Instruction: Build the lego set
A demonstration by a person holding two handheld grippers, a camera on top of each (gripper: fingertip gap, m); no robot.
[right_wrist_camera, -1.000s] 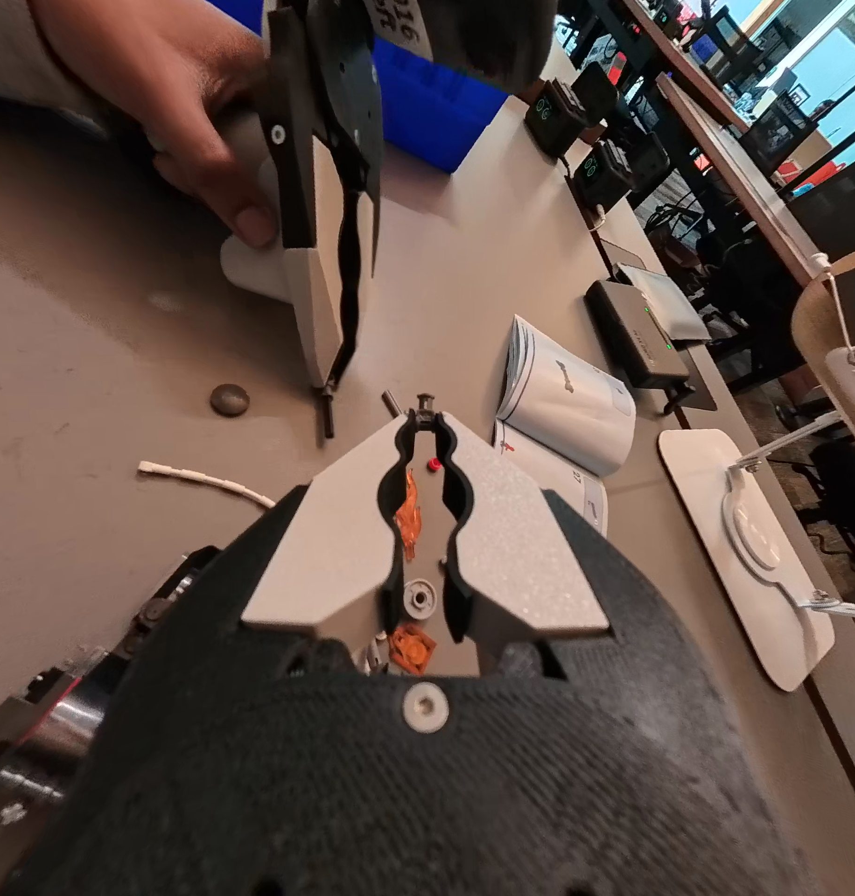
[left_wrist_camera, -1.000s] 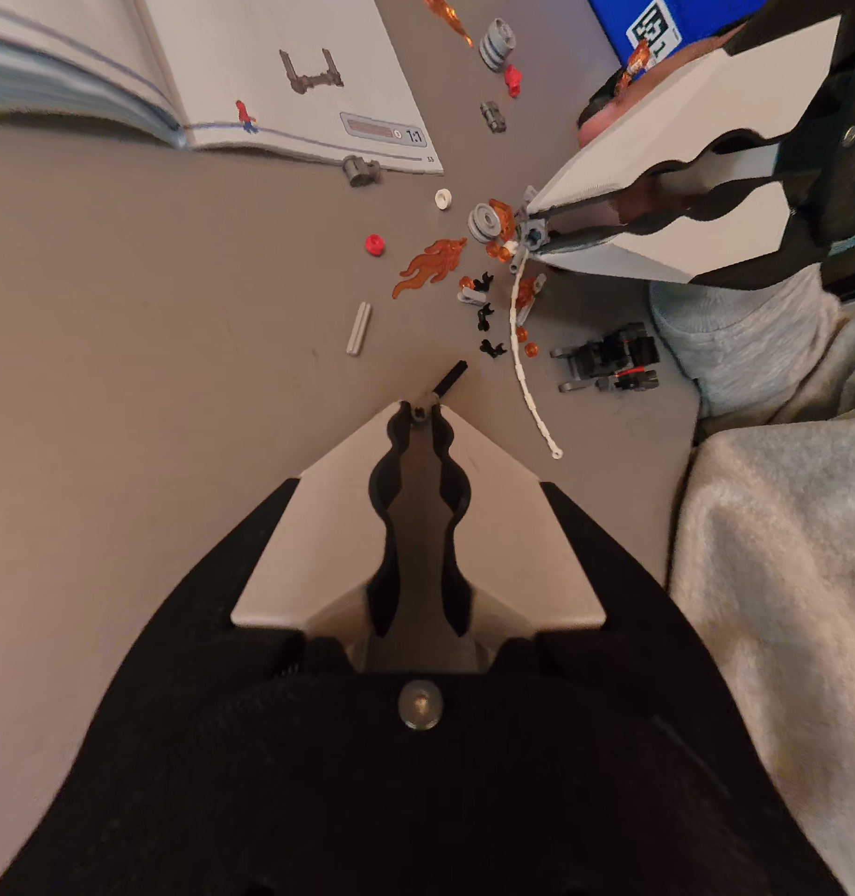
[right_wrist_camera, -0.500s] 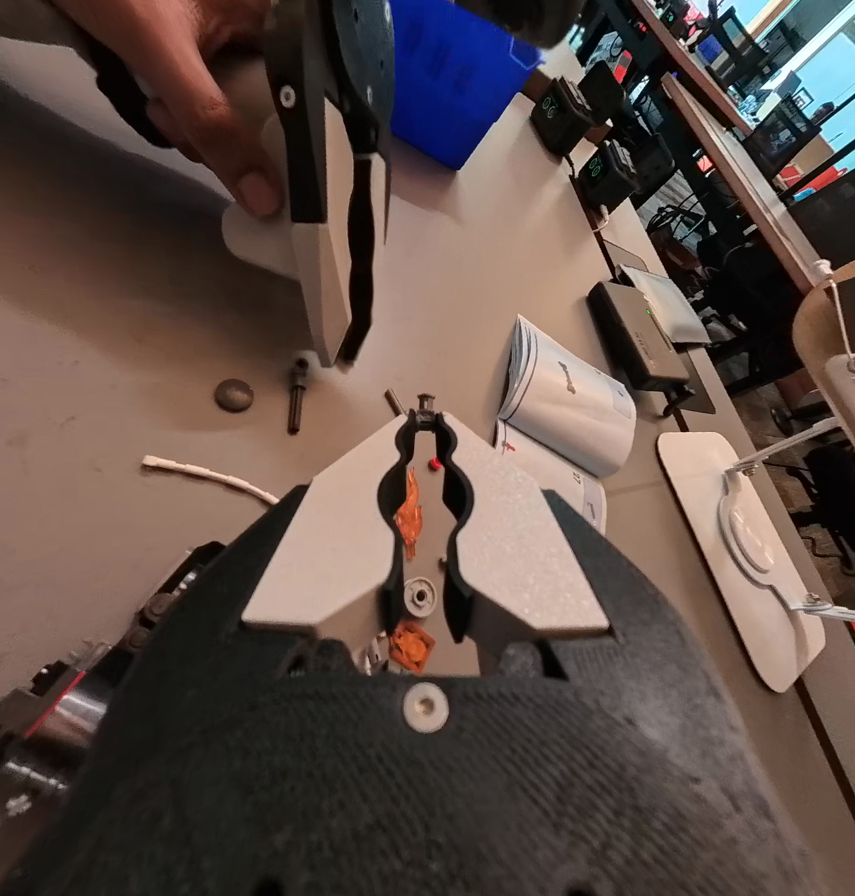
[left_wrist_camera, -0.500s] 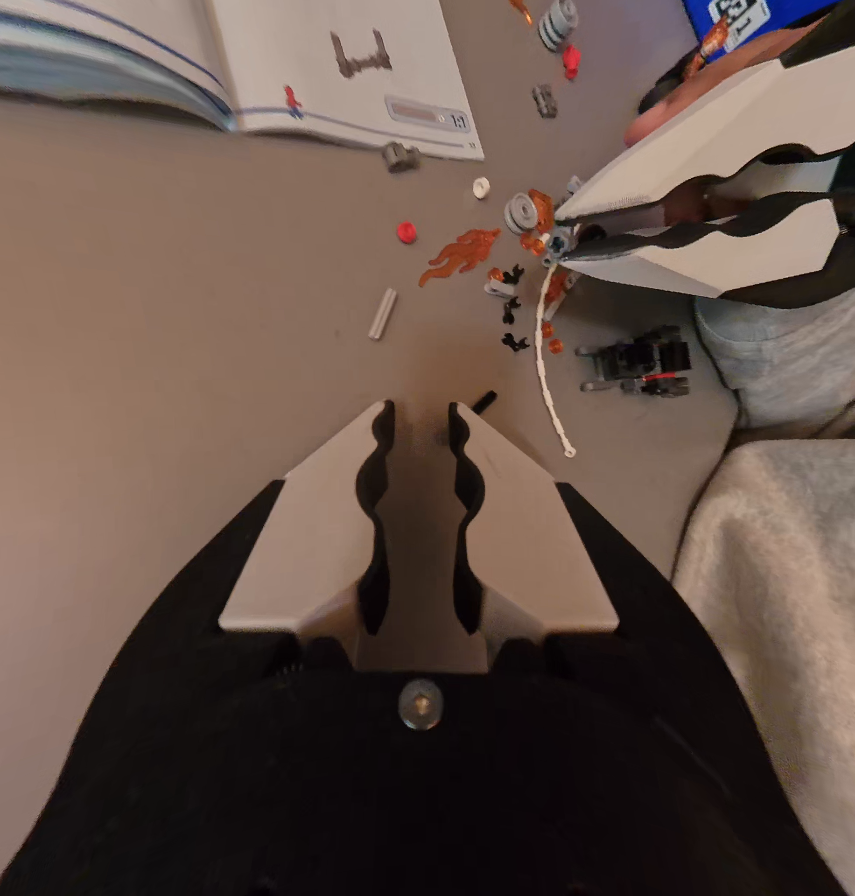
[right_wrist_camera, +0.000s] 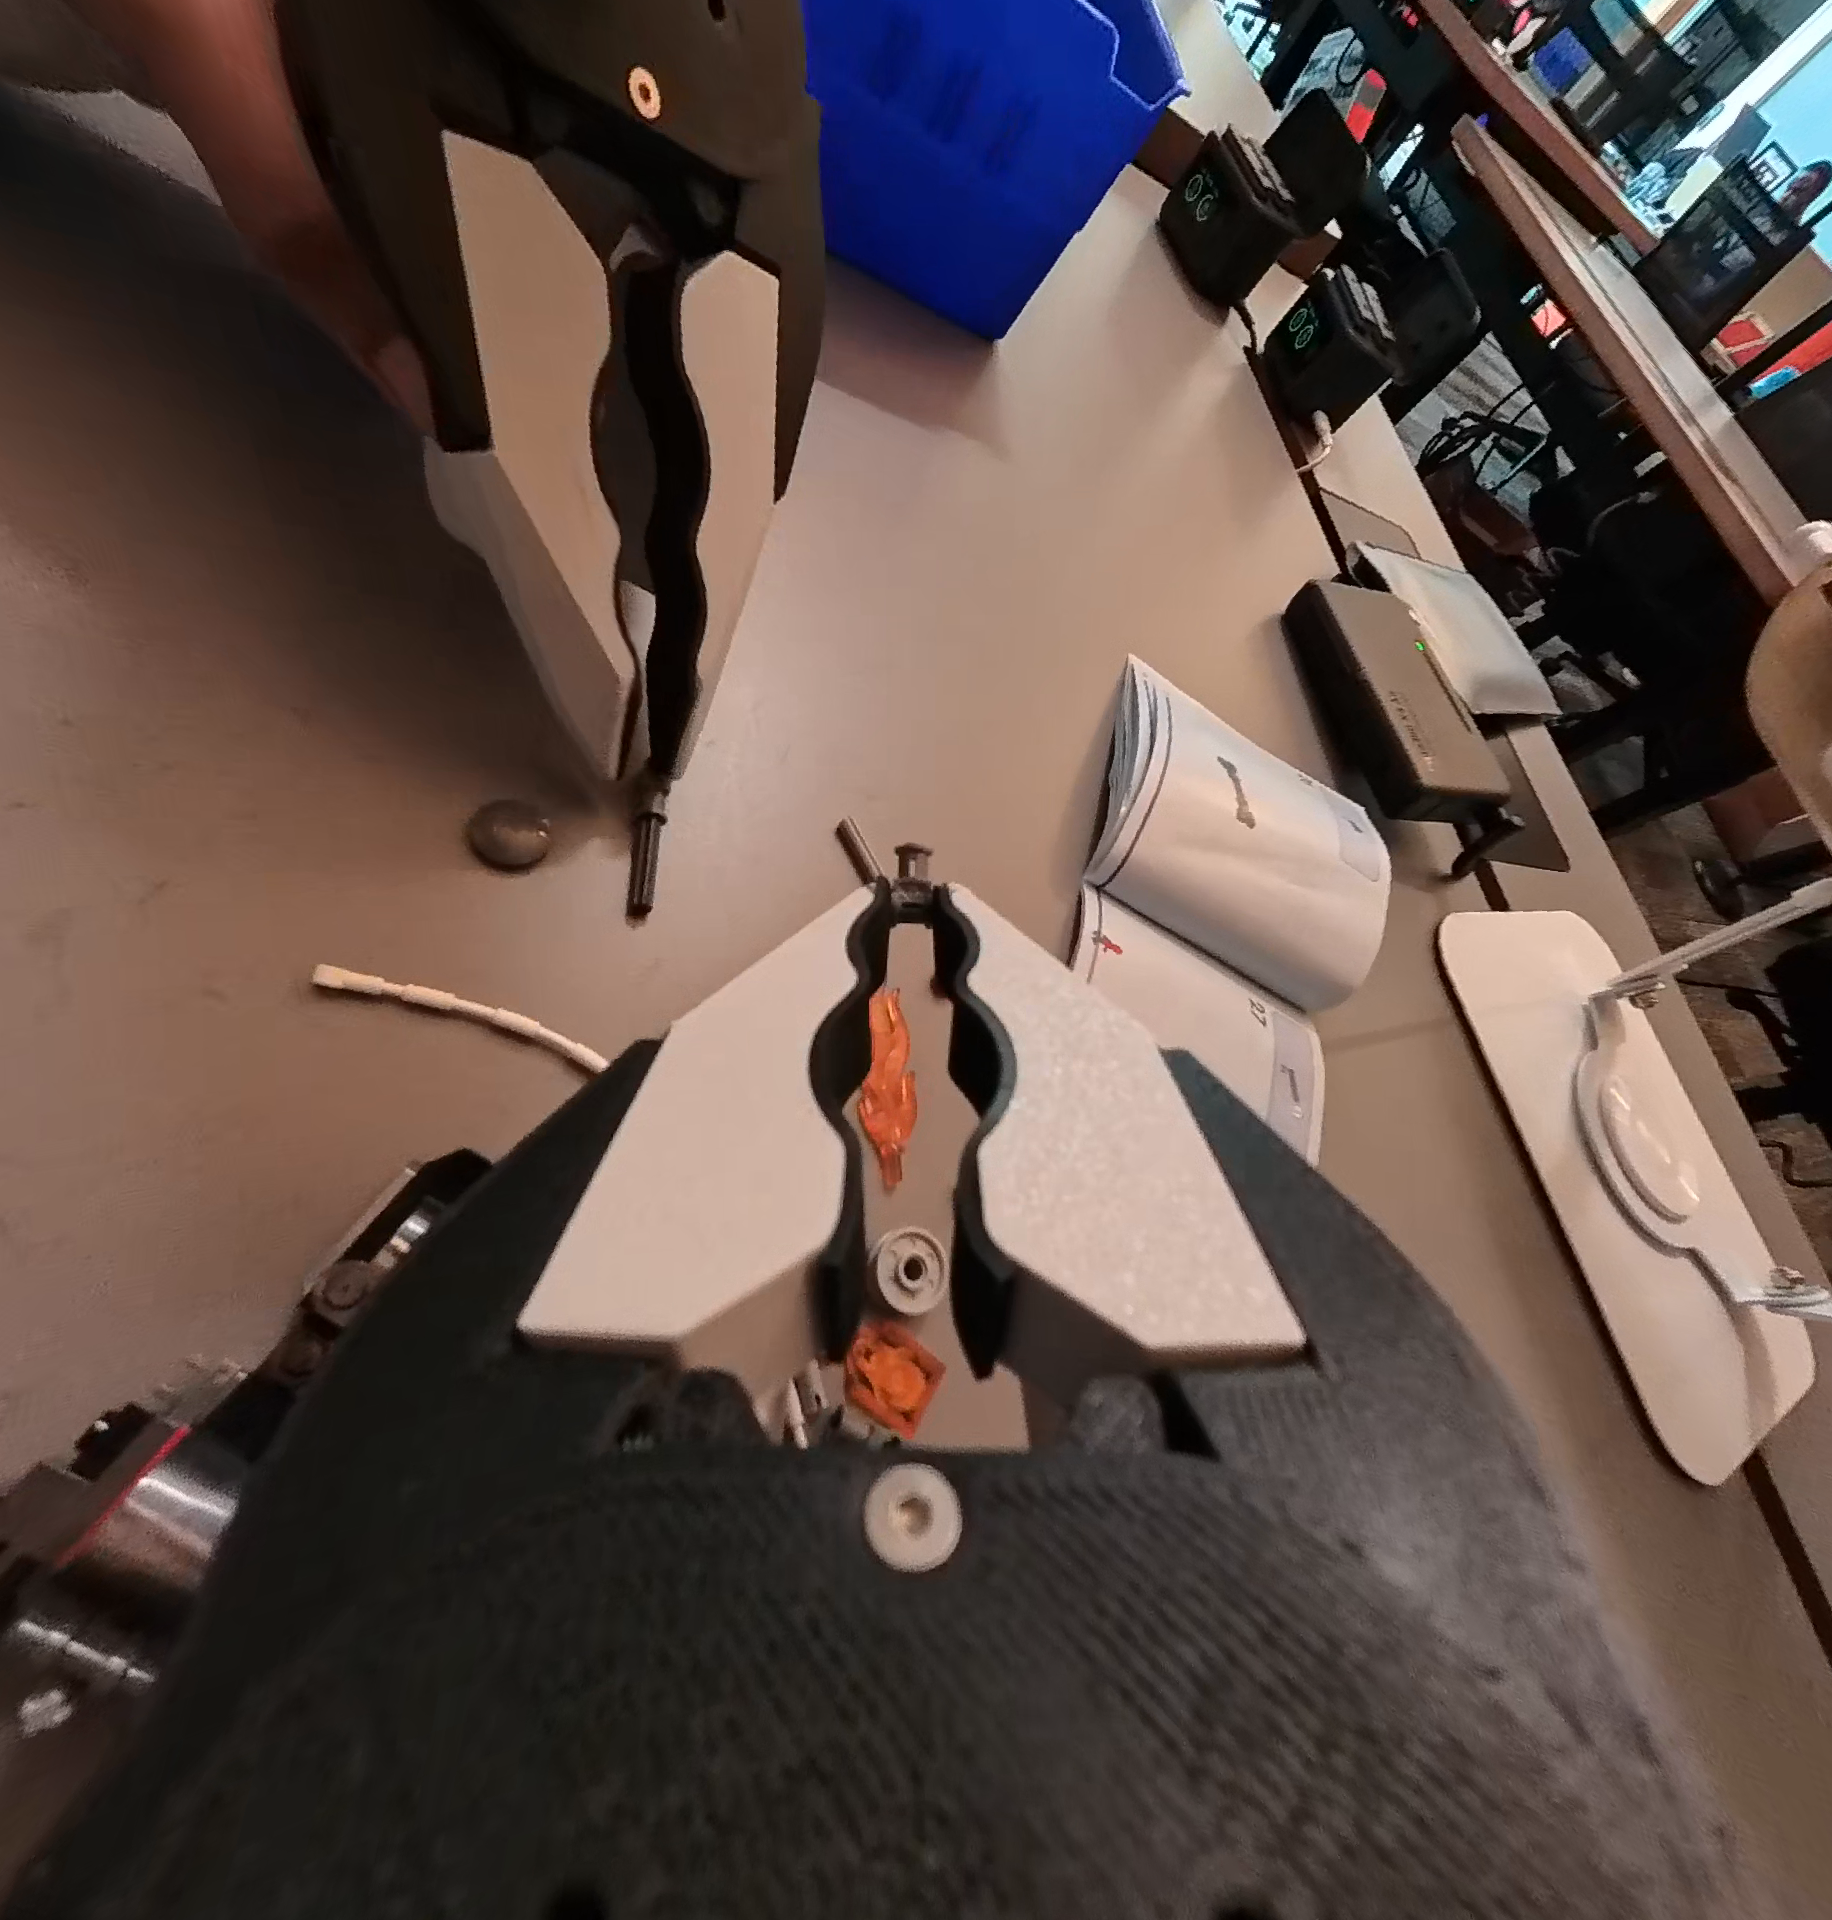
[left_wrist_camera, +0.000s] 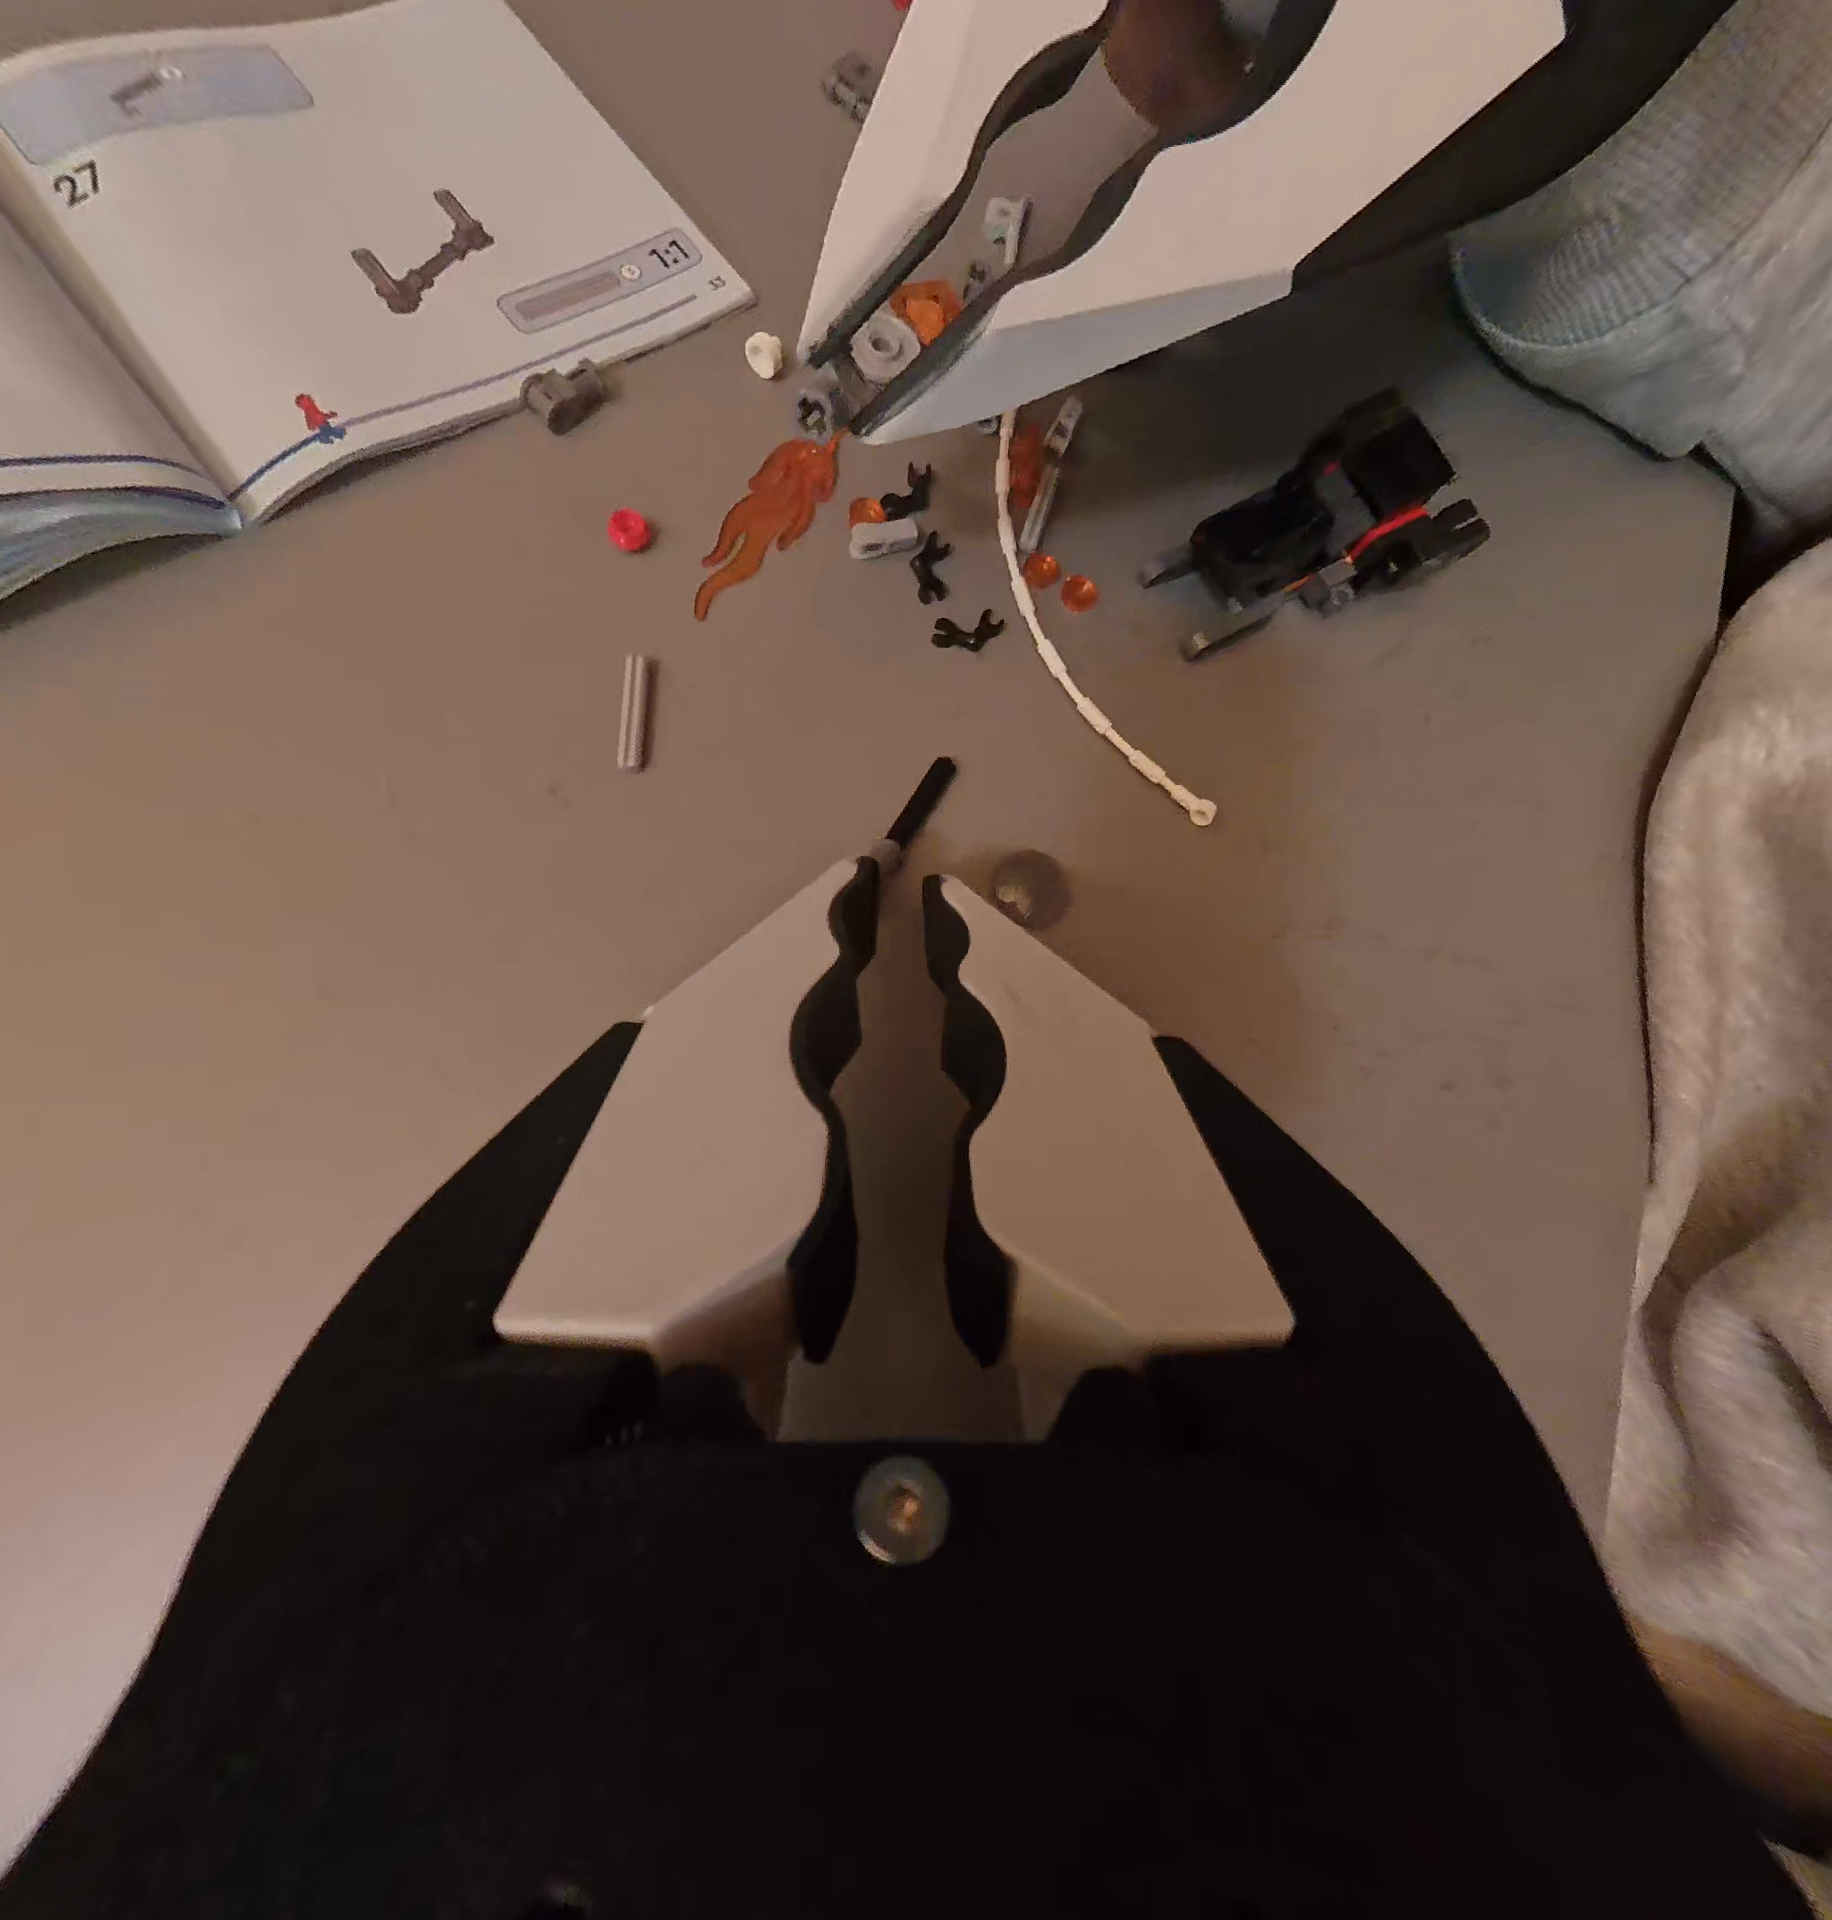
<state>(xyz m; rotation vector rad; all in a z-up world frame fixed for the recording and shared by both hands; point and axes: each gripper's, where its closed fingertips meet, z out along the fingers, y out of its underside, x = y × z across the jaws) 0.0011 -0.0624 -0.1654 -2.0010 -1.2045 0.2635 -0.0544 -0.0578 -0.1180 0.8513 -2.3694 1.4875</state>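
My left gripper is low over the table, its jaws a narrow gap apart. A black pin lies on the table just beyond its tips, and the pin's grey end touches the left fingertip. The pin also shows in the right wrist view, below the left gripper. My right gripper is shut on a small dark grey connector. In the left wrist view the right gripper hovers over a pile of loose pieces. An orange flame piece lies in that pile.
An open instruction booklet lies far left. A partly built black model, a white flexible strand, a grey axle and a red stud lie nearby. A blue bin stands far off. A person's sleeve borders the right. Tip to tip, the grippers are about 8 centimetres apart. The orange flame piece is about 6 centimetres from my right fingertips.
My left gripper held the black pin, opened and left it on the table, and has since narrowed at the pin's end. My right gripper moved left over the pile, still holding its connector.
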